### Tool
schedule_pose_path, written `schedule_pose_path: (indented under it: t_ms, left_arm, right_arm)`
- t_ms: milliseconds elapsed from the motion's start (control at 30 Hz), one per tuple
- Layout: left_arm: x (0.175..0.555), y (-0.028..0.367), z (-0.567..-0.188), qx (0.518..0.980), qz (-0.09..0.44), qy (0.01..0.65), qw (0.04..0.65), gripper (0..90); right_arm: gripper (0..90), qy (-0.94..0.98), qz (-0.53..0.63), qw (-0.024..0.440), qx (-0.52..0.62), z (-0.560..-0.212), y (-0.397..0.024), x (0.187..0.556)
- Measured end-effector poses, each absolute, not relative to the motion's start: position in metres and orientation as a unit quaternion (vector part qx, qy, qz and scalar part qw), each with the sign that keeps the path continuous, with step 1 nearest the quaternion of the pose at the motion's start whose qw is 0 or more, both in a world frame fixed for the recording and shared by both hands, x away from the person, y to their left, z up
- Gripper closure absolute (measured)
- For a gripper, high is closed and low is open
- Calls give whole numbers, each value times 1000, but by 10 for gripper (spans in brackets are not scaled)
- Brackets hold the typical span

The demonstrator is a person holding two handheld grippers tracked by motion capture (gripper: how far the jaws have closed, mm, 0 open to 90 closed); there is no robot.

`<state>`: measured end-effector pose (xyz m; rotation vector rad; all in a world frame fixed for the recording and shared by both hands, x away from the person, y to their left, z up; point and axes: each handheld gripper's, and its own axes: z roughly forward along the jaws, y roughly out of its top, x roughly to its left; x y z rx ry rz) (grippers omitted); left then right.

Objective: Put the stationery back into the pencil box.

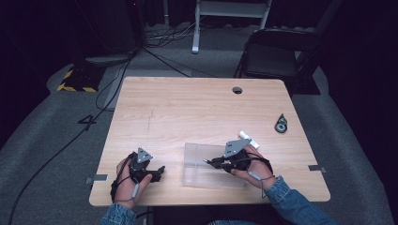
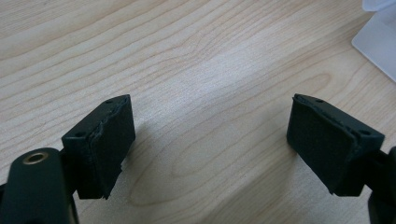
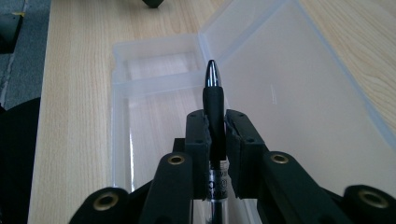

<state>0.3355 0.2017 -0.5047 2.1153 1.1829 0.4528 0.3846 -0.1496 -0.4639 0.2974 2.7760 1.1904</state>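
Clear plastic box [image 3: 289,93] lies open on the table [image 1: 187,108], directly beneath and ahead of the right gripper [image 3: 215,135], whose jaws are clamped on a black pen [image 3: 213,100]. Pen's long axis runs along the jaws, tip forward over the tray. Left gripper [image 2: 210,140] rests well aside, jaws spread and empty. Judgement: right hand lowers.

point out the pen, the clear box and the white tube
pen [image 3: 212,79], right gripper view, its silver tip
clear box [image 1: 195,161], high view, its left half
white tube [image 1: 248,139], high view, its middle
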Motion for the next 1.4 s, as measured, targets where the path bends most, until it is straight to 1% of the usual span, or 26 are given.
schedule_pose_path:
  t_ms: [367, 500, 700, 767, 933, 1100, 1267, 1400]
  left_arm:
    - [336, 202, -505, 810, 174, 452, 332, 158]
    - [335, 202, -505, 809, 173, 452, 332, 159]
    - [336, 202, -505, 809, 174, 452, 332, 159]
    - [336, 202, -505, 809, 174, 452, 332, 159]
    - [336, 202, -505, 810, 173, 452, 332, 159]
    - [336, 202, -505, 809, 174, 452, 333, 158]
    - [336, 202, -505, 809, 174, 452, 332, 159]
    - [336, 202, -505, 809, 173, 452, 332, 158]
  right_arm:
    - [796, 924, 370, 44, 86, -471, -143, 380]
    - [731, 922, 375, 47, 87, -472, -143, 381]
    - [688, 917, 385, 47, 95, -464, -147, 380]
    - [701, 914, 389, 45, 102, -457, -151, 378]
    - [787, 922, 369, 39, 109, -447, -157, 373]
    - [785, 933, 343, 28, 107, -450, -159, 369]
    - [755, 946, 309, 12, 102, -459, -159, 365]
    - [761, 952, 291, 5, 100, -464, -160, 364]
